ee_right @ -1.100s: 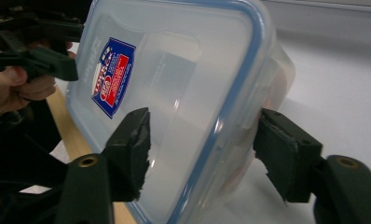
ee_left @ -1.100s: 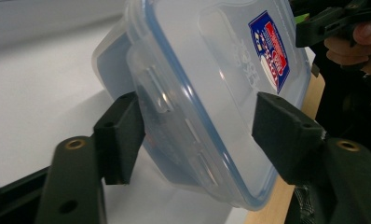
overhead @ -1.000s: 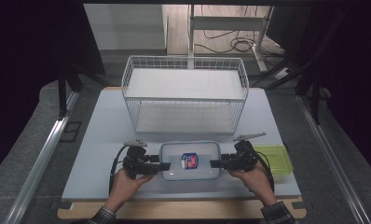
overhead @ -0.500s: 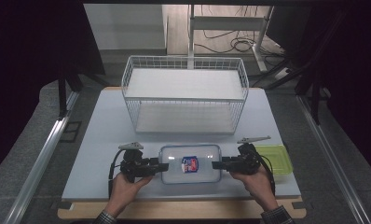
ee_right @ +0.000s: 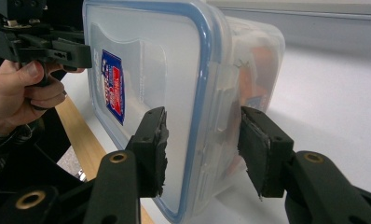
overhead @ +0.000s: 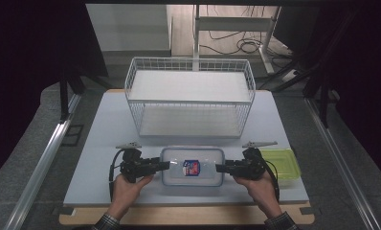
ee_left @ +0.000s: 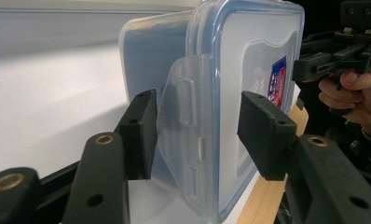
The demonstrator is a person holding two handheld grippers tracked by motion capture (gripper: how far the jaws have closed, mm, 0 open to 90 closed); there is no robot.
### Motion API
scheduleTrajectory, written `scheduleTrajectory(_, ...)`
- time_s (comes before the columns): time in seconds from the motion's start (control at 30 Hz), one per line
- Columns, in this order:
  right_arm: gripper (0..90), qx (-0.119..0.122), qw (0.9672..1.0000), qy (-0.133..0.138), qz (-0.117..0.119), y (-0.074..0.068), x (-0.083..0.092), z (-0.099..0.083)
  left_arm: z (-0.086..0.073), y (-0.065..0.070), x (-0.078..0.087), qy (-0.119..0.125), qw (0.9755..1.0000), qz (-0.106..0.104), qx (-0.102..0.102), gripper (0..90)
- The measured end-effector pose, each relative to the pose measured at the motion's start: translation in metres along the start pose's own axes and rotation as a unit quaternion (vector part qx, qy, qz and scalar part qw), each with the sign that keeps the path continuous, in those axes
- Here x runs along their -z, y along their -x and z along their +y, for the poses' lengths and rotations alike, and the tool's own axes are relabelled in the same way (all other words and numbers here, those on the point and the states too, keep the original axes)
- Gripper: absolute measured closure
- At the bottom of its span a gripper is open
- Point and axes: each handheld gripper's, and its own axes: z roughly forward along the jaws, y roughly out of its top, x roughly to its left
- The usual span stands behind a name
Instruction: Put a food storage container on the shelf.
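box: clear plastic food box (overhead: 192, 166) w/ blue-rimmed snap lid (ee_left: 249, 70), rounded corners, rectangular; red-blue-white sticker (overhead: 191, 167) at centre of lid; something orange shows dimly thru the wall in right gripper view (ee_right: 263, 70), can't tell what.
box clips: see-thru lock flap on each short end; left-end flap (ee_left: 183, 140) sits between the left tongs, right-end flap (ee_right: 223, 121) between the right tongs.
box place: flat on the white worktop (overhead: 107, 124), near front edge, centred, between the two hands; in front of the wire basket (overhead: 190, 98), apart from it.
left tongs: left tongs (overhead: 163, 165) at box's left short end, turned so one jaw is over the lid, other down by the wall; jaws have just been closing, box end between them. Inner pad (ee_left: 139, 135) looks right at the flap, outer pad (ee_left: 263, 130) has a gap to the lid – not pinching yet, half spread.
right tongs: right tongs (overhead: 220, 168) at box's right short end, same pose mirrored; jaws have just been closing round the end; both pads close to rim + flap, slim gap visible, no clear squeeze.
hands: left hand (overhead: 126, 189), right hand (overhead: 258, 187) come in from the bottom, each on its grip.
other: 2nd box w/ green lid (overhead: 284, 163) just right of the right hand, on the worktop.
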Motion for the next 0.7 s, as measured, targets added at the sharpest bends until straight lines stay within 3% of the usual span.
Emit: scheduleTrajectory(0.7, 52.3, 0.028, 0.9986, 0.045, -0.001, -0.014, 0.015, 0.032, 0.036, 0.018, 0.02, 0.019, 0.999, 0.008, -0.041, 49.5)
